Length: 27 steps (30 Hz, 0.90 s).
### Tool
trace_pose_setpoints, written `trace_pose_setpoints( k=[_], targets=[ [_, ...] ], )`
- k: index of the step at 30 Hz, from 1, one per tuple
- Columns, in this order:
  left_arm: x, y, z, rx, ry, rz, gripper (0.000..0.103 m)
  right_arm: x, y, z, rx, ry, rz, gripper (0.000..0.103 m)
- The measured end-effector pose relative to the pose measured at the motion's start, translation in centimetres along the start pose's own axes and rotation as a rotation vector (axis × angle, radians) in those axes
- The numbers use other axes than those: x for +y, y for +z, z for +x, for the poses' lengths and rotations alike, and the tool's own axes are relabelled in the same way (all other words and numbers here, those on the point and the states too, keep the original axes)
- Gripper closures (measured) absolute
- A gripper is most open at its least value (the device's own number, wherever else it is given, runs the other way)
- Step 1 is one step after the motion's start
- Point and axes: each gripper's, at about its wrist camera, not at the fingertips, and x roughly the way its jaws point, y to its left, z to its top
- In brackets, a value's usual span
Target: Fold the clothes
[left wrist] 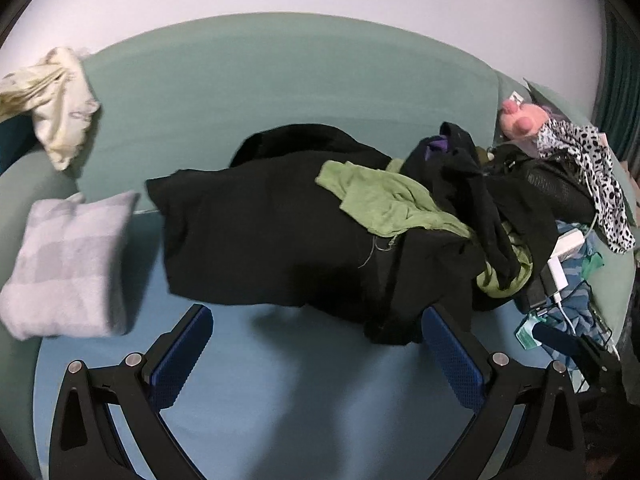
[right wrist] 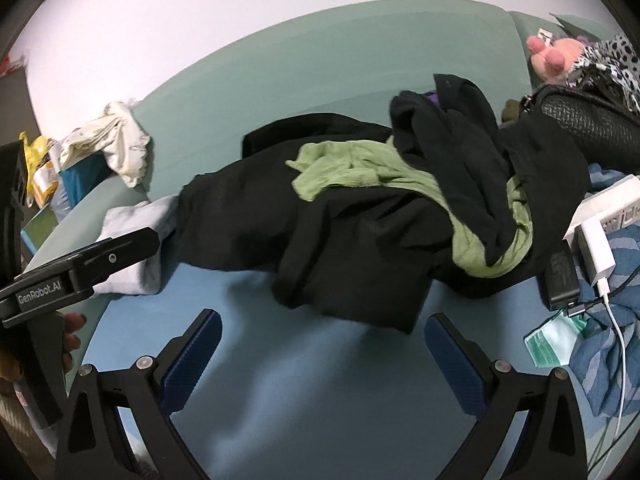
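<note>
A pile of clothes lies on a blue sheet [left wrist: 280, 380]: a large black garment [left wrist: 272, 232] with a green garment [left wrist: 384, 200] and other dark pieces on top. The pile also shows in the right wrist view, with the black garment [right wrist: 320, 232] and the green one [right wrist: 344, 168]. My left gripper [left wrist: 318, 344] is open and empty just in front of the black garment's near edge. My right gripper [right wrist: 322, 348] is open and empty, also just short of that edge. The left gripper's body [right wrist: 80, 268] shows at the left of the right wrist view.
A folded grey-white cloth [left wrist: 68, 268] lies at the left. A cream cloth [left wrist: 60, 104] hangs over the teal sofa back [left wrist: 280, 80]. At the right are a pink plush toy [left wrist: 520, 118], a spotted cloth [left wrist: 592, 176], a black bag [right wrist: 592, 128], chargers and cables [right wrist: 596, 256].
</note>
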Motion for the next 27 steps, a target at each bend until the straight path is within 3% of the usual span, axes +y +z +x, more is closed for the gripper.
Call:
trace_pose_setpoints(
  k=[8,11,13,15,18,21,23,26,27],
  targets=[
    [-1.2,2.5,5.5,0.002,-0.049,-0.018,0.000,-2.8,3.1,2.5,-0.017,-0.080,0.023,0.001],
    [-2.7,3.9,7.9,-0.007,-0.092,-0.009,0.001,-3.4,5.6,3.5,-0.047,-0.102,0.021,0.006],
    [-3.7,5.1,10.1,-0.001,-0.093,0.003,0.008,-3.5,7.7,4.8,-0.053,-0.110,0.003,0.013],
    [-3.7,6.0,13.5,0.063,-0.126,-0.031,0.011,-3.7,9.2,6.5,-0.030,-0.138,-0.016,0.022],
    [-3.7,6.3,18.0,0.164,-0.194,-0.088,0.030,-3.9,10.6,8.7,0.016,-0.192,-0.046,0.023],
    [-4.2,6.2,19.3,0.146,-0.181,-0.072,0.049,-3.6,11.0,9.7,0.034,-0.219,-0.088,0.023],
    [-4.3,6.1,19.3,0.136,-0.150,-0.061,0.071,-3.2,10.8,9.7,0.029,-0.225,-0.112,0.022],
    [-2.5,5.8,18.9,0.140,-0.181,-0.148,0.093,-2.8,10.7,9.7,0.025,-0.244,-0.126,0.021],
    [-1.8,5.8,18.6,0.139,-0.206,-0.175,0.094,-2.7,10.7,9.6,0.024,-0.246,-0.128,0.021]
  ],
)
